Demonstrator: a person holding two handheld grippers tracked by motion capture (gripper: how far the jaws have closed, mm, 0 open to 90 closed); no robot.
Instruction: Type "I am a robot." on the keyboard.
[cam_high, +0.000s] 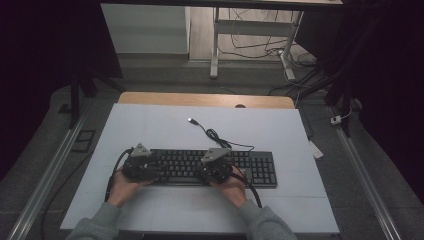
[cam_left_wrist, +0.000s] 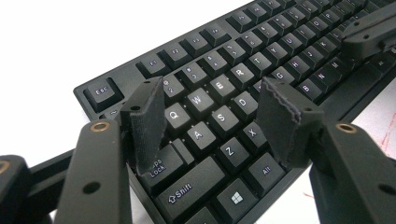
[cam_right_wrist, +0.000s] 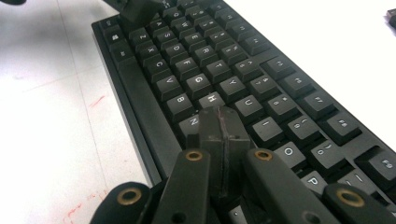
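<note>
hovering my left claw (cam_left_wrist: 210, 116) spread wide over the keyboard (cam_left_wrist: 243, 74), right claw (cam_right_wrist: 223, 128) clenched empty, resting on the keys

Wooden table (cam_high: 150, 97) under white sheet (cam_high: 150, 130); black keyboard (cam_high: 260, 170) and its USB cable (cam_high: 212, 134) lie on sheet.

bare white mat (cam_high: 150, 130) open behind keyboard (cam_high: 260, 167), coiled USB cable (cam_high: 212, 134) lying across centre, front strip free
</note>
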